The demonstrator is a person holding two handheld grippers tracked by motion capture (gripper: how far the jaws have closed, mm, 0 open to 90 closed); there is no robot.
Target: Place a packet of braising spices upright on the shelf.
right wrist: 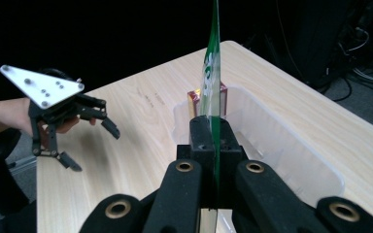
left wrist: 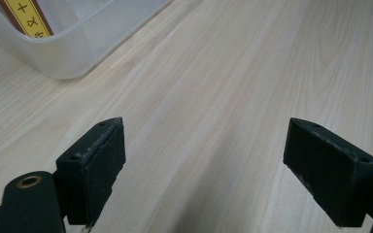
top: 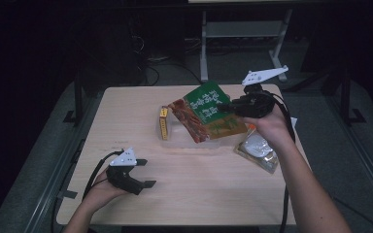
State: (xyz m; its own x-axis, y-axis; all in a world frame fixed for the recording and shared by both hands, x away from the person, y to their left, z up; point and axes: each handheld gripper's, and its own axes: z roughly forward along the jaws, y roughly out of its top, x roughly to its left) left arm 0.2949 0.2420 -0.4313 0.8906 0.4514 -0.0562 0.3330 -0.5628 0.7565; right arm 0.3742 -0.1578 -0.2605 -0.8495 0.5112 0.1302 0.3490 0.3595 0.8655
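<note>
1. Resting at the near edge of the table [top: 199, 194], well short of the clear plastic bin [top: 175, 138], the left gripper [top: 143, 173] has its jaws spread wide with nothing but bare wood between them.
2. Beyond it, the bin is the landmark: a slim yellow-and-red box [top: 163, 123] stands on edge at its left end.
3. Just right of the bin, a clear bag of something pale [top: 259, 150] lies flat on the table.
4. Above the bin's right half, the right gripper [top: 233, 108] has its jaws clamped on a green snack packet [top: 208, 103].
5. The packet hangs over the bin, not in it. It is flat, its long axis runs away from the jaws towards the bin's far-left corner, and the right gripper view sees it edge-on.
6. Lowering it into the bin looks like the coming move, and the right hand is the nearer.
</note>
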